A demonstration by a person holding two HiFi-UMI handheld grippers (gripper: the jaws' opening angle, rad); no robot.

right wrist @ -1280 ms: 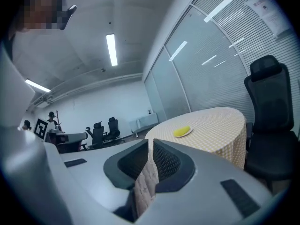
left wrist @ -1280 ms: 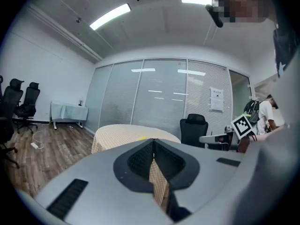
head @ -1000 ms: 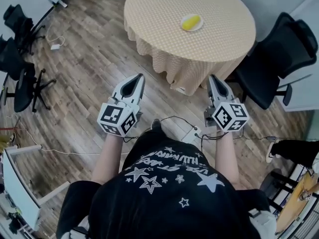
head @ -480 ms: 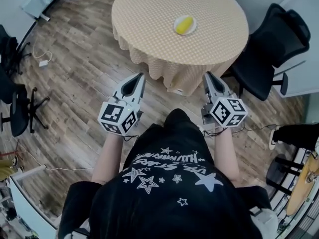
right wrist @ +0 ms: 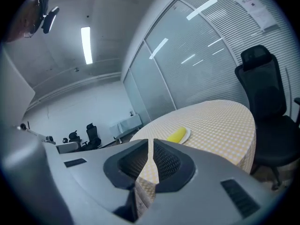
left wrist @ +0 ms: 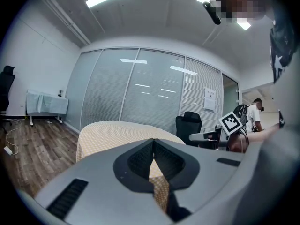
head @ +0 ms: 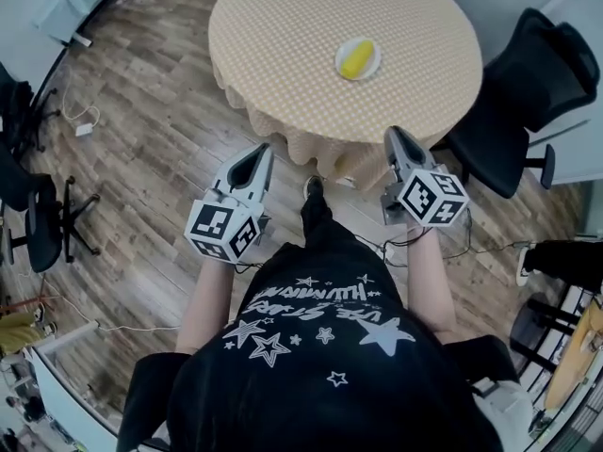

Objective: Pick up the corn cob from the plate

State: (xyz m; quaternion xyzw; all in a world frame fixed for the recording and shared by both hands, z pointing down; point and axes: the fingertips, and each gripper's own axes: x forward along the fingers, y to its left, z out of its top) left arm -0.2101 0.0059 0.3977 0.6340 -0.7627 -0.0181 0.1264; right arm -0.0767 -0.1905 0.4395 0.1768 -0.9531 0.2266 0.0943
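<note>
A yellow corn cob [head: 356, 59] lies on a small white plate [head: 372, 66] on a round table [head: 283, 26] with a checked cloth. Both grippers are held in the air short of the table's near edge, pointing at it. My left gripper [head: 265, 147] is shut with nothing in it, and the left gripper view shows its tips [left wrist: 153, 141] meeting before the table [left wrist: 108, 131]. My right gripper [head: 391, 131] is also shut and empty. In the right gripper view the corn cob [right wrist: 176, 135] and plate [right wrist: 186, 136] lie just beyond its closed tips [right wrist: 151, 144].
A black office chair [head: 528, 92] stands right of the table, close to my right arm. More black chairs [head: 33, 201] stand at the left on the wood floor [head: 151, 130]. Cables [head: 462, 243] trail on the floor near my feet.
The person has stepped toward the table, bringing both grippers up to its near edge. The jaws of both stayed shut.
</note>
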